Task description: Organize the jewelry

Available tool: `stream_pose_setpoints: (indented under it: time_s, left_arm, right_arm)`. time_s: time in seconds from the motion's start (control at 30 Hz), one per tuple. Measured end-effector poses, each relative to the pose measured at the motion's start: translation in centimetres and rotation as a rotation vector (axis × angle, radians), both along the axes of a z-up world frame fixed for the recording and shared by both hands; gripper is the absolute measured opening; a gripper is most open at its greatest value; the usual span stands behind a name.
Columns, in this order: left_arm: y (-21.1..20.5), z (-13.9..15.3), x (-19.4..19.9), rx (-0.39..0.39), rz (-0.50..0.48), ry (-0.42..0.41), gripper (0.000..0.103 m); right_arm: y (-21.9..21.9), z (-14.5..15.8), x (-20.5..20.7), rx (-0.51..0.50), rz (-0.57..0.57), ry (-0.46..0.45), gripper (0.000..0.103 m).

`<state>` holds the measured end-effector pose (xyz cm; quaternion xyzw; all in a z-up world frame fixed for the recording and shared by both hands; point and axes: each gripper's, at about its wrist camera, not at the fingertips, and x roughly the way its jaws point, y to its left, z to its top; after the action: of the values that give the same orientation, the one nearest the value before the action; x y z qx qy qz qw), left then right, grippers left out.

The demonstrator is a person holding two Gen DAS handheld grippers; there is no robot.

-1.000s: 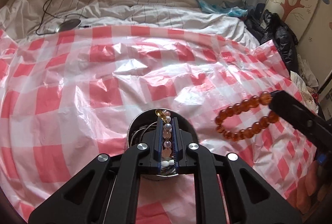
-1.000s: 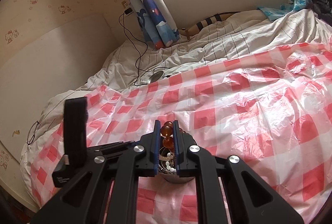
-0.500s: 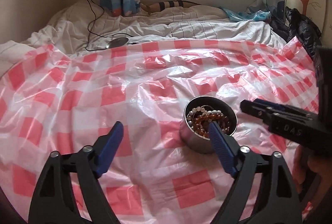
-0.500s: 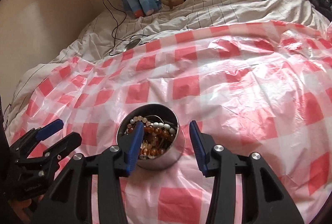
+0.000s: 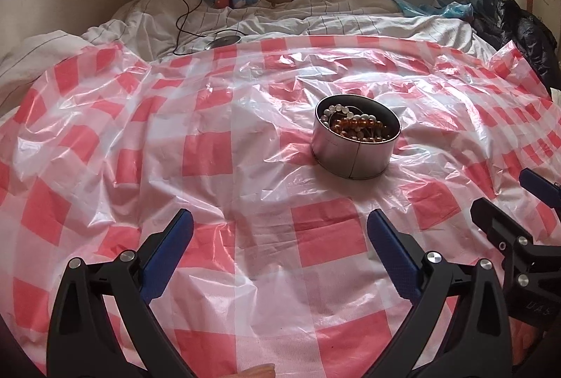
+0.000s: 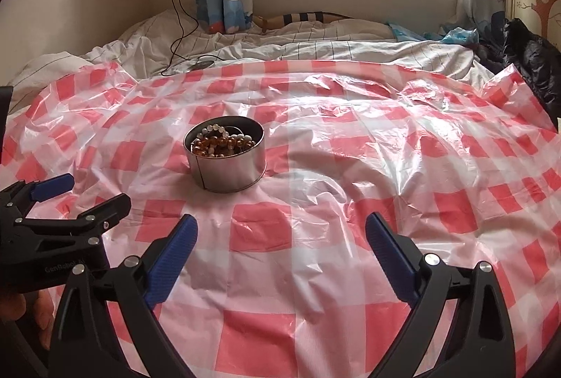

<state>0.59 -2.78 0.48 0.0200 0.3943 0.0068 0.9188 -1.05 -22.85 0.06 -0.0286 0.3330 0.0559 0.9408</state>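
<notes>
Hovering over the checked sheet point(image 5: 210, 150) on the bed, both grippers are empty. Left gripper point(image 5: 280, 248): jaws have just been opening and now stand wide apart, nothing between them. Right gripper point(image 6: 280, 245): same, jaws just opened wide, nothing between the pads.

Tin point(image 5: 354, 146) stands upright on the sheet, mouth up, well ahead of both grippers. Inside lie the amber bracelet point(image 5: 364, 125) and the pearl strand point(image 5: 336, 113), tangled together, amber beads on top toward the near wall, pearls toward the far rim. No jewelry shows on the sheet outside the tin.

Key relation: from the left gripper the tin lies ahead and to the right; from the right gripper it lies ahead and to the left point(image 6: 226, 160). It sits between the two lines of reach, neither plainly nearer. The tin is round, so no long axis; its axis is vertical. The amber loop runs roughly crosswise in both views.

Judgement: sorting looks complete or nearly so. Any further move would be a reach inward to the tin. Lid not in view.
</notes>
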Motion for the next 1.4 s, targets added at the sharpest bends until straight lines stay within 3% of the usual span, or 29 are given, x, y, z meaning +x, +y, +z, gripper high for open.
stream_pose_setpoints:
  time_s: [0.2, 0.37, 1.2, 1.3, 1.4]
  left_arm:
    - [0.13, -0.1, 0.75, -0.035, 0.005, 0.011, 0.095]
    - [-0.1, -0.05, 0.92, 0.001, 0.008, 0.001, 0.095]
    - [0.06, 0.03, 0.63, -0.006, 0.002, -0.003, 0.095]
    - [0.61, 0.36, 0.12, -0.048, 0.003, -0.045, 0.095]
    - [0.62, 0.63, 0.04, -0.042, -0.002, -0.06, 0.095]
  right_arm:
    - [0.5, -0.51, 0.47, -0.009, -0.001, 0.013, 0.094]
    - [0.34, -0.67, 0.88, -0.004, -0.006, 0.028, 0.094]
    - [0.42, -0.5, 0.76, 0.006, 0.005, 0.036, 0.095]
    - [0.4, -0.54, 0.79, 0.008, 0.003, 0.038, 0.095]
    - [0.38, -0.55, 0.76, 0.009, 0.002, 0.038, 0.095]
